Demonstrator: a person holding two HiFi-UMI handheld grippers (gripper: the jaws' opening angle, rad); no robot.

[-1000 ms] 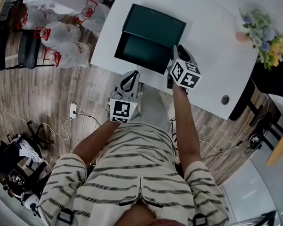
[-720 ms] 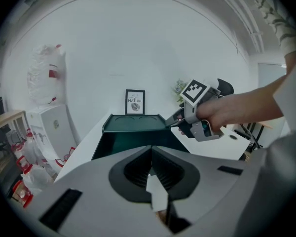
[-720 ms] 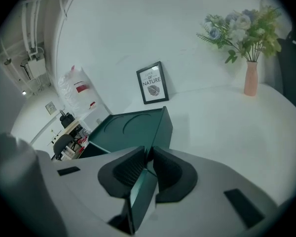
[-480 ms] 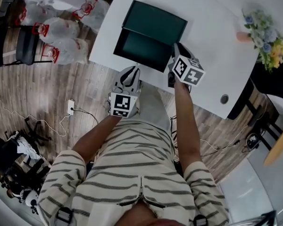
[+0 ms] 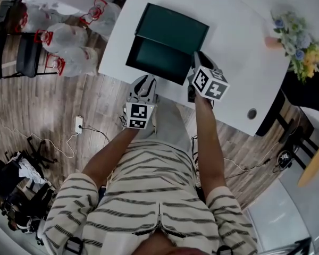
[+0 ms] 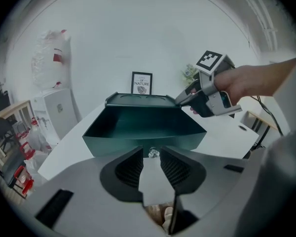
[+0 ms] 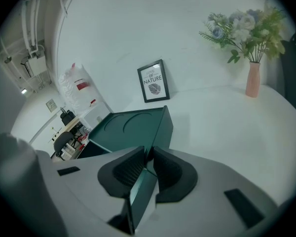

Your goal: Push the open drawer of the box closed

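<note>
Standing fully pulled out of the green box on the white table, the drawer awaits pushing, with left gripper jaws opening around its front knob and right gripper apparently clenched on its side wall.

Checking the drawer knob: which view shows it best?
Left gripper view: the knob shows between the left gripper's opening jaws. In the head view that gripper covers it; the right gripper view misses it.
</note>
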